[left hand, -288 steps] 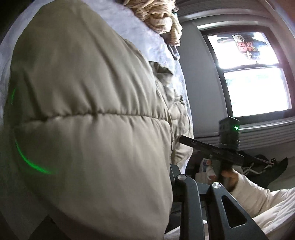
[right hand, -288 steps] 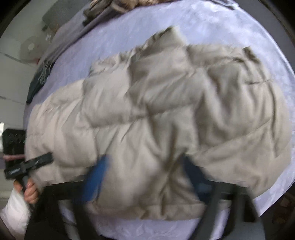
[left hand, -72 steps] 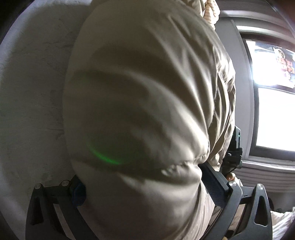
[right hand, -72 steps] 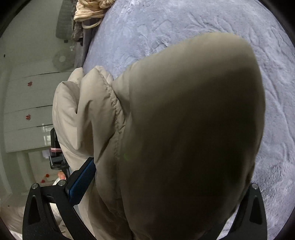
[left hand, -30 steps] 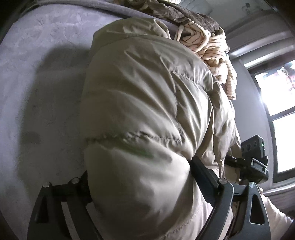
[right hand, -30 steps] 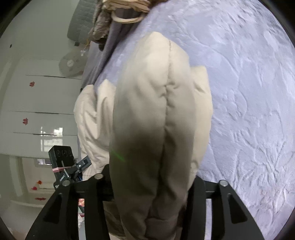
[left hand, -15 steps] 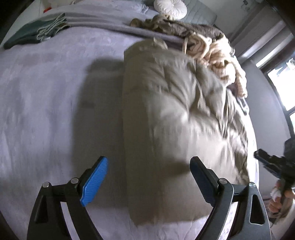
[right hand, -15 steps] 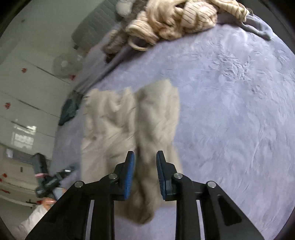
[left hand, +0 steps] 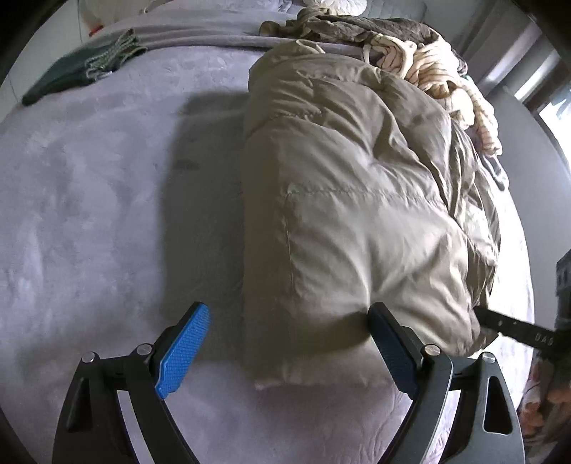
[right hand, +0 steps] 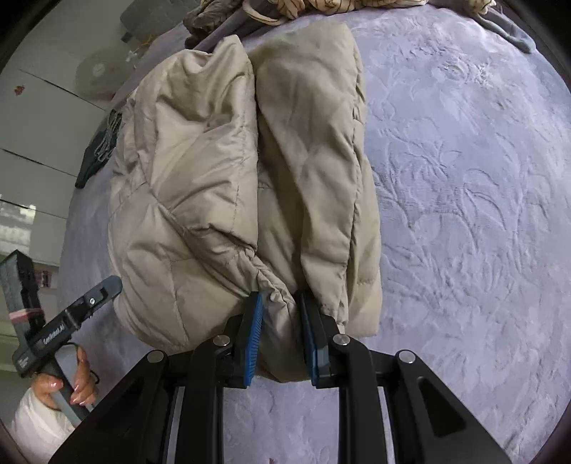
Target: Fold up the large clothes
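A beige puffer jacket (left hand: 342, 200) lies folded lengthwise on the lilac bedspread (left hand: 89, 221). My left gripper (left hand: 289, 332) is open, its jaws wide apart around the jacket's near end; the right pad touches the fabric, the left pad is clear of it. In the right wrist view the same jacket (right hand: 242, 171) shows as two long puffy folds side by side. My right gripper (right hand: 280, 321) is shut on a bunch of the jacket's near hem between the folds. The left gripper's body (right hand: 67, 328) shows at lower left, held by a hand.
A pile of cream and brown clothes (left hand: 421, 60) lies at the far end of the bed, and shows in the right wrist view (right hand: 285, 7). A dark green folded cloth (left hand: 75, 75) lies far left. The window wall (left hand: 535, 89) is right; white cupboards (right hand: 32, 117) left.
The jacket was lifted and folded over, then laid down. My left gripper let go and opened wide. My right gripper moved back onto the near hem and closed on it.
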Available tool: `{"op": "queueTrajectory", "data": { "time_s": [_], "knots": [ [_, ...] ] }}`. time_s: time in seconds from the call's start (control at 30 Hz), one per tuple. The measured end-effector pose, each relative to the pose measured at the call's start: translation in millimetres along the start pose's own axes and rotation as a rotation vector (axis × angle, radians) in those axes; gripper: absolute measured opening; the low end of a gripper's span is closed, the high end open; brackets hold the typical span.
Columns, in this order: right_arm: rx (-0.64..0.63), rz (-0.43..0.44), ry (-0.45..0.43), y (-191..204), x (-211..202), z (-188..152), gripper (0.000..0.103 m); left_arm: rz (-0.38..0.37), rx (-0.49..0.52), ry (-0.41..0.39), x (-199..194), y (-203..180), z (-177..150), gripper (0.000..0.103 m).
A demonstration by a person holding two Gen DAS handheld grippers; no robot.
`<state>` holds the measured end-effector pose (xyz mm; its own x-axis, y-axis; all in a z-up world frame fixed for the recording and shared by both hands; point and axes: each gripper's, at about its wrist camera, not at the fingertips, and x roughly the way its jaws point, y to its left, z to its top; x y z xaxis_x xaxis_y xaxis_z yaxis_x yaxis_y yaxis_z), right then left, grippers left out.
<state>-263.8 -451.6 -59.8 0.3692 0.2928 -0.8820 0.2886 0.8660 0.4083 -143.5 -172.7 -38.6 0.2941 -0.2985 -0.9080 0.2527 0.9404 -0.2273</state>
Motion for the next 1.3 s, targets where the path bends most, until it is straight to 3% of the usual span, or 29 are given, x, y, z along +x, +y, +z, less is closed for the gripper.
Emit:
{"op": "queueTrajectory", "data": {
  "time_s": [0.5, 0.7, 0.73, 1.07, 1.2, 1.3],
  "knots": [
    [0.102, -0.076, -0.046, 38, -52, -33, 0.025, 0.08, 0.039, 0.028, -58, -14, -33, 0.091],
    [0.102, -0.101, -0.046, 50, -59, -51, 0.033, 0.074, 0.054, 0.01, -73, -15, -38, 0.092],
    [0.105, -0.104, -0.047, 52, -60, -54, 0.033, 0.079, 0.06, 0.008, -74, -15, -38, 0.103],
    [0.124, -0.12, -0.074, 68, -68, -74, 0.034, 0.11, 0.13, 0.0, -90, -17, -42, 0.103],
    [0.089, -0.137, -0.088, 79, -72, -74, 0.045, 0.135, 0.123, -0.006, -97, -14, -46, 0.103],
    [0.054, -0.145, -0.098, 86, -77, -74, 0.046, 0.178, 0.121, -0.023, -103, -14, -50, 0.103]
  ]
}}
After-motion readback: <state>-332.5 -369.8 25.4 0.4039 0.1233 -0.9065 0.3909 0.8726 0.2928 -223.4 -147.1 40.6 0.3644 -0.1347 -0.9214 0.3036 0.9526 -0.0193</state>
